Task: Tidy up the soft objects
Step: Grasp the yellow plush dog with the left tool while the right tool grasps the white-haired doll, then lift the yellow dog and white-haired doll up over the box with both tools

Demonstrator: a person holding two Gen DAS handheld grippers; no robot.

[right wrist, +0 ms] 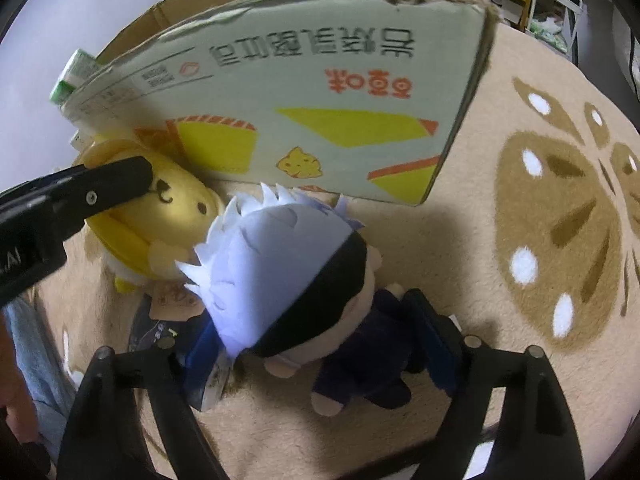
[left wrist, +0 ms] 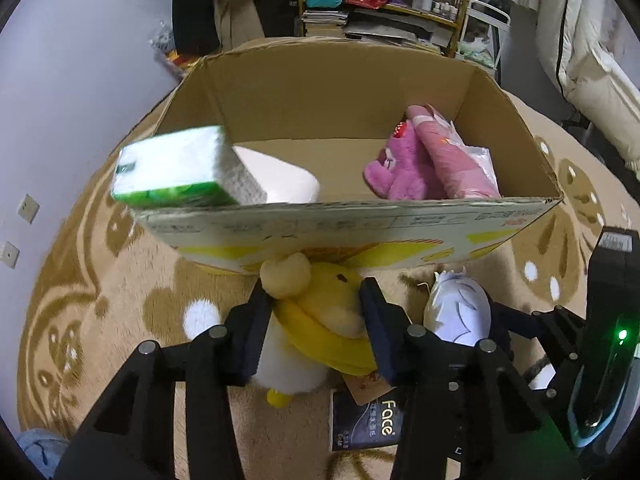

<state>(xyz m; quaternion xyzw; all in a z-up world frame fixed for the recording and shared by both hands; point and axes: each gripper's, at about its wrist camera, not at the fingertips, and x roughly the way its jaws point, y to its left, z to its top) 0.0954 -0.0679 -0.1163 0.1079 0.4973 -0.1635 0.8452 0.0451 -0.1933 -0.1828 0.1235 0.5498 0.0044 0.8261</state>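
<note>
An open cardboard box (left wrist: 348,216) stands on the rug. Inside lie a purple plush (left wrist: 396,168), a pink packet (left wrist: 452,152) and a white roll (left wrist: 280,180); a green tissue pack (left wrist: 176,168) sits at its left rim. My left gripper (left wrist: 316,320) straddles a yellow plush (left wrist: 320,308) in front of the box, fingers against its sides. My right gripper (right wrist: 316,344) straddles a white-haired doll with a black blindfold (right wrist: 288,256), fingers beside its dark body. The yellow plush (right wrist: 168,224) and box (right wrist: 320,112) also show in the right wrist view.
A dark "Face" packet (left wrist: 360,424) lies on the beige patterned rug (left wrist: 100,300) under the toys. A shelf with bottles and stacked papers (left wrist: 384,4) stands behind the box. A white quilt (left wrist: 592,60) hangs at right. Blue cloth (right wrist: 32,344) lies at left.
</note>
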